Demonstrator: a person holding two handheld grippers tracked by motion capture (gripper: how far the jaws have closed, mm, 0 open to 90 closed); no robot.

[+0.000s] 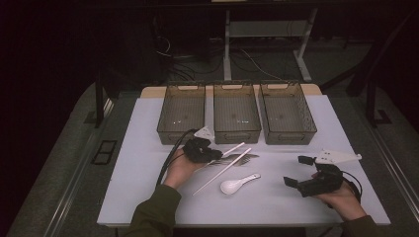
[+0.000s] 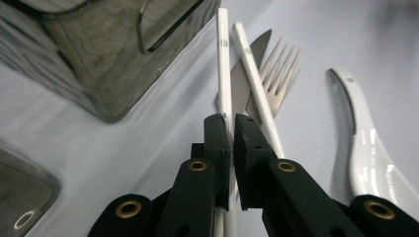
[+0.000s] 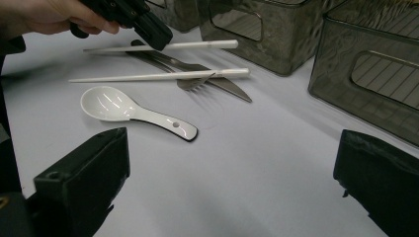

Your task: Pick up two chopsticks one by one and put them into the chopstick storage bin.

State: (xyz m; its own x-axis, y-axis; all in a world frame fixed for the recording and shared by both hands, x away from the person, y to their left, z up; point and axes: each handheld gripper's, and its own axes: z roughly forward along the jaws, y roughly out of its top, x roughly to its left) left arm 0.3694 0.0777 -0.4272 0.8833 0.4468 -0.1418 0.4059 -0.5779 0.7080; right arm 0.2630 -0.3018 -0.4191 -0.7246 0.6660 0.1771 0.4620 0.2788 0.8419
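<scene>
Two white chopsticks [image 2: 257,84] lie on the table [image 1: 276,197], crossing a knife [image 2: 247,74] and a fork [image 2: 282,69]. Left gripper [image 2: 231,126]: fingers [image 2: 217,143] pinch the farther chopstick [image 2: 224,64] partway along its length, just in front of the middle bin [image 1: 236,113]. Right gripper [image 1: 298,173]: fingers [image 3: 89,168] spread wide, hovering well apart from the cutlery. A white spoon [image 1: 237,183] lies between the grippers.

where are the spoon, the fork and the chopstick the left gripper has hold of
spoon [image 3: 106,104], right gripper view, on its bowl
fork [image 2: 279,74], left gripper view, on its tines
chopstick [image 2: 224,64], left gripper view, on the shaft ahead of the jaws
</scene>
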